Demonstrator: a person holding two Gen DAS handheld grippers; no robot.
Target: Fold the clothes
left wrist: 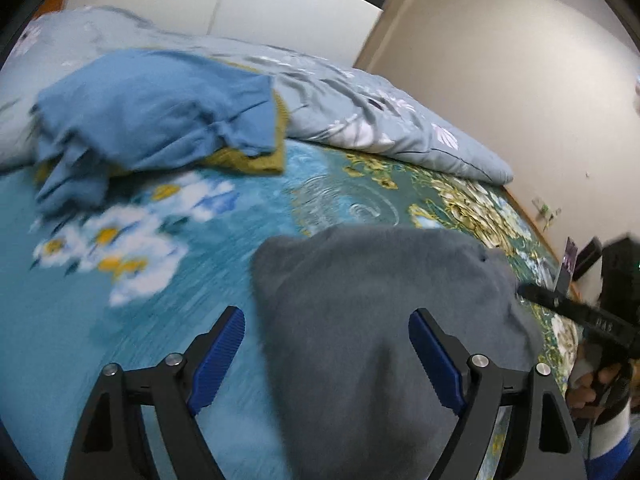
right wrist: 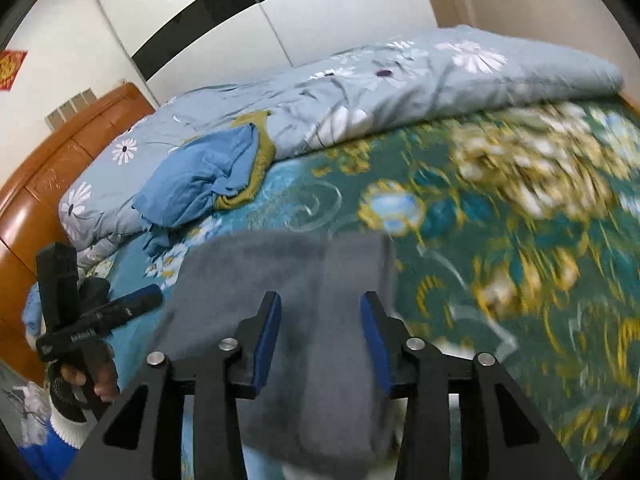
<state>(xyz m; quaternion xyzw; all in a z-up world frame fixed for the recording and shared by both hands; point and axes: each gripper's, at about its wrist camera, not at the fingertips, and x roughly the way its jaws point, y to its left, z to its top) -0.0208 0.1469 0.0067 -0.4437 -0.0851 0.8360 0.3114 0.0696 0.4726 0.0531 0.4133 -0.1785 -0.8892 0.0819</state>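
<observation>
I see a big bed [right wrist: 500, 240] with a green and blue flower sheet, and I use the bed as my landmark. At the far side of the bed lies a puffy pale blue quilt [right wrist: 360, 92]. Near the quilt, on the sheet, sits a messy blue shirt [left wrist: 152, 108] with a yellow-green cloth [left wrist: 256, 158] under it. At the near edge of the bed lies the gray cloth [left wrist: 380, 312], the one I am folding now. It looks partly folded and hangs a bit over the near edge. My left gripper [left wrist: 326, 354] is released, with its blue pads wide apart over the left side of the gray cloth. My right gripper [right wrist: 320, 340] has the gray cloth between its pads, but the pads do not press it, so I think it is let go. I think I am at the step of laying the cloth down. Next I should pinch one edge with both grippers and bring it over neatly, keeping the cloth flat on the bed.
</observation>
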